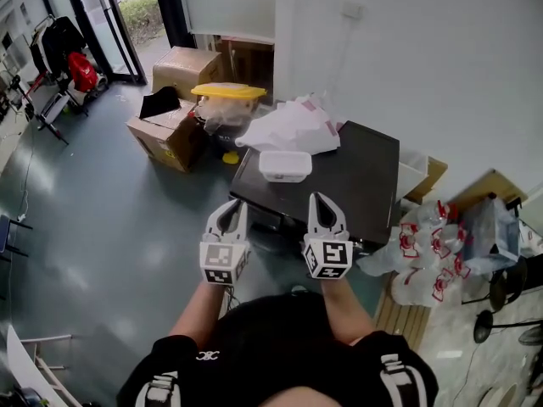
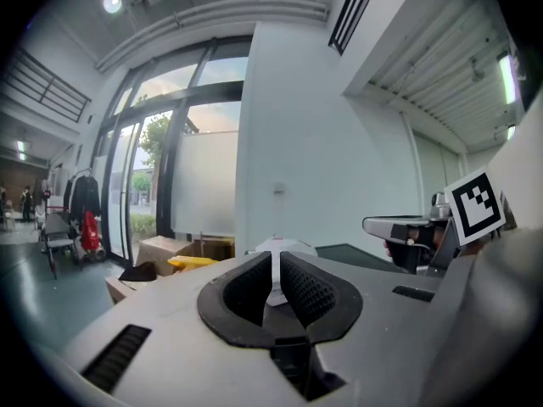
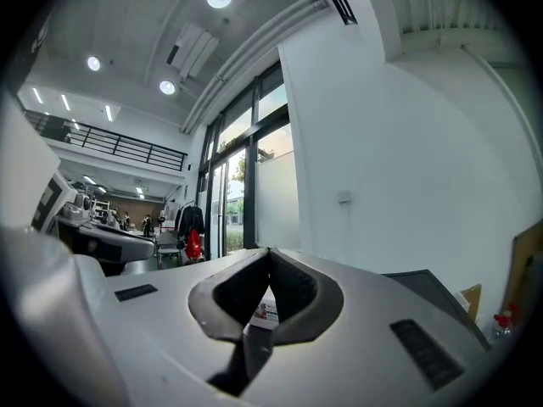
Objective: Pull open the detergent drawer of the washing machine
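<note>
— Any writing you can read here?
— Nothing legible. The left gripper (image 1: pixel 231 214) and right gripper (image 1: pixel 326 209) each bear a white cube (image 1: pixel 222 264) with black square marker patterns, no letters.
— And the clear plastic bags (image 1: pixel 428 257)?
— Red print, too small to read. The same goes for the small white label (image 3: pixel 265 314) in the right gripper view.
</note>
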Available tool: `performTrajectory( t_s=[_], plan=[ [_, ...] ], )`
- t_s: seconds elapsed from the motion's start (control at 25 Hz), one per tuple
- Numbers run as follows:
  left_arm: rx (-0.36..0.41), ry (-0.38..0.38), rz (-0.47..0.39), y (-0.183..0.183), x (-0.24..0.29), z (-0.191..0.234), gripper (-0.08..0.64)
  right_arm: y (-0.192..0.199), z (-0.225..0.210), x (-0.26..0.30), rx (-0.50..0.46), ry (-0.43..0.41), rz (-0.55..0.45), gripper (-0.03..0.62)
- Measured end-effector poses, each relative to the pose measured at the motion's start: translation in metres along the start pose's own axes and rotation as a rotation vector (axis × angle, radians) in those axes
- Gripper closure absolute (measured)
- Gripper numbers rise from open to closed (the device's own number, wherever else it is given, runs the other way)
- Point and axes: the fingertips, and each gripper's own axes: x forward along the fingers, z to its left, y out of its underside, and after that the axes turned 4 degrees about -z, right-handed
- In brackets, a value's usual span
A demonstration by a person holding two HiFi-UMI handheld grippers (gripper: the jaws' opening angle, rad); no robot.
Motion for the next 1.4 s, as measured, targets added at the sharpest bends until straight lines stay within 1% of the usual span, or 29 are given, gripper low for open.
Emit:
performTrajectory(
  t_s=[0.04, 0.08, 0.12, 0.16, 0.2, 0.32, 0.4, 0.56, 0.72, 0.88, 1.0, 1.08, 1.2, 1.4],
  plan=[
    [-0.027, 0.023, -0.004, 0.000, 0.002, -0.002, 0.547, 0.001, 0.000, 0.000, 0.000, -0.001, 0.003, 0.591],
    [-0.062, 0.050, -0.002, 0.002, 0.004, -0.005, 0.499, 0.002, 0.000, 0.001, 0.002, -0.001, 0.006, 0.592],
    [-0.095, 0.079, 0.003, 0.004, 0.006, -0.008, 0.394, 0.004, -0.001, 0.001, 0.005, -0.002, 0.009, 0.592],
    [-0.121, 0.103, 0.011, 0.006, 0.008, -0.010, 0.304, 0.004, -0.002, 0.002, 0.008, -0.002, 0.012, 0.592],
    [-0.133, 0.115, 0.020, 0.009, 0.008, -0.012, 0.277, 0.005, -0.002, 0.002, 0.011, -0.003, 0.015, 0.591],
    [-0.120, 0.103, 0.043, 0.017, 0.007, -0.011, 0.264, 0.010, -0.002, 0.002, 0.013, -0.011, 0.024, 0.591],
    [-0.129, 0.089, 0.062, 0.026, 0.006, -0.007, 0.264, 0.013, -0.001, 0.002, 0.015, -0.016, 0.031, 0.592],
    [-0.220, 0.068, 0.093, 0.047, 0.007, 0.003, 0.264, 0.017, -0.001, 0.006, 0.016, -0.030, 0.046, 0.592],
    [-0.317, 0.047, 0.129, 0.080, 0.005, 0.009, 0.265, 0.021, -0.003, 0.006, -0.010, -0.038, 0.056, 0.592],
    [-0.366, 0.035, 0.170, 0.110, 0.004, 0.011, 0.265, 0.023, -0.006, 0.006, -0.016, -0.036, 0.062, 0.592],
    [-0.413, 0.046, 0.189, 0.129, 0.004, 0.010, 0.272, 0.025, -0.006, 0.005, -0.023, -0.040, 0.073, 0.592],
    [-0.463, 0.068, 0.194, 0.140, 0.004, 0.006, 0.281, 0.028, -0.006, 0.003, -0.024, -0.043, 0.081, 0.592],
    [-0.558, 0.101, 0.199, 0.155, 0.007, 0.001, 0.281, 0.032, -0.010, 0.002, -0.003, -0.037, 0.095, 0.592],
    [-0.707, 0.116, 0.216, 0.186, 0.012, 0.001, 0.281, 0.039, -0.020, -0.002, 0.045, -0.014, 0.120, 0.591]
  ],
)
